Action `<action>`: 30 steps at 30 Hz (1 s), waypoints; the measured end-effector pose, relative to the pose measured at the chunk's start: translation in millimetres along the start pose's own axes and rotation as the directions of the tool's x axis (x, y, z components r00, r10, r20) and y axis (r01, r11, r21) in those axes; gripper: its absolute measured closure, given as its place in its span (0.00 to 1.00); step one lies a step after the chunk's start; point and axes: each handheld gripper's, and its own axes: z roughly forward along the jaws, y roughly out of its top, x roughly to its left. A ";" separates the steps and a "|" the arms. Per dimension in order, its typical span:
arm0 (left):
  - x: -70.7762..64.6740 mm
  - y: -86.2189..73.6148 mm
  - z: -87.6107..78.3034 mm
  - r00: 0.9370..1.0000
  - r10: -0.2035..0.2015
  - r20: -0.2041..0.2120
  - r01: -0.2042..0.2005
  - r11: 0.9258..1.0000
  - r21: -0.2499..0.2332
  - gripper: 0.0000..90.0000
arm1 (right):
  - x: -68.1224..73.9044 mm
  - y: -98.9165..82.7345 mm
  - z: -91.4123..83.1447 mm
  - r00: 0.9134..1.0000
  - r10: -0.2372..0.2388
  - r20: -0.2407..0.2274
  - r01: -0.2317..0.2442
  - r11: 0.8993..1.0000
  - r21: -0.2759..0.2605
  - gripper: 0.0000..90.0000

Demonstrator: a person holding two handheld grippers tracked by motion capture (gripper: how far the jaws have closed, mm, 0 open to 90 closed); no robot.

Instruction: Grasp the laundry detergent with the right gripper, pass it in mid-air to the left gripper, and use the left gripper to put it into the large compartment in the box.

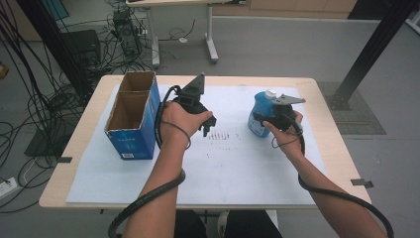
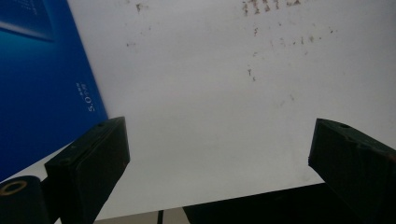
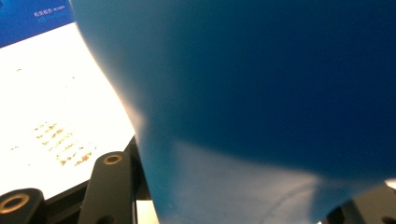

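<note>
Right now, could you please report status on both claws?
Left claw open over white sheet. Right claw closed on blue bottle. Open box far left, clear.

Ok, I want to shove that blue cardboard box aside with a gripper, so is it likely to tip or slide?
The blue box looks likely to slide easily: open-topped, seemingly empty cardboard on smooth white sheet. It stands fairly tall on a narrow base, so a high push across its short side might tip it. A low push seems safer. The left gripper, jaws open, sits beside it.

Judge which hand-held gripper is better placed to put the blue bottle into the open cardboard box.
Right. The right hand-held gripper is already at the blue bottle, apparently gripping it. The left hand-held gripper is open and empty beside the box.
</note>
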 end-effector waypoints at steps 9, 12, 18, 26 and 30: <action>-0.7 0.7 -1.7 1.000 0.001 -0.002 -0.001 1.000 -0.003 0.06 | -0.4 0.0 0.1 1.000 0.002 -0.002 -0.002 1.000 -0.001 0.48; -0.4 0.7 -2.1 1.000 0.005 -0.005 -0.005 1.000 -0.002 0.06 | -0.6 -0.7 0.0 1.000 0.002 -0.002 -0.002 1.000 -0.006 0.48; -0.4 0.3 -2.2 1.000 0.004 -0.004 -0.004 1.000 -0.003 0.06 | -0.6 -0.7 0.1 1.000 0.005 -0.002 -0.005 1.000 -0.006 0.48; 0.0 -0.4 -1.6 1.000 -0.001 -0.007 0.001 1.000 -0.004 0.06 | -1.0 -0.7 0.1 1.000 0.008 -0.005 -0.008 1.000 -0.007 0.49; -0.2 -0.4 -2.0 1.000 -0.001 -0.008 0.001 1.000 -0.003 0.06 | -1.7 -1.1 -0.1 1.000 0.011 -0.007 -0.011 1.000 -0.011 0.49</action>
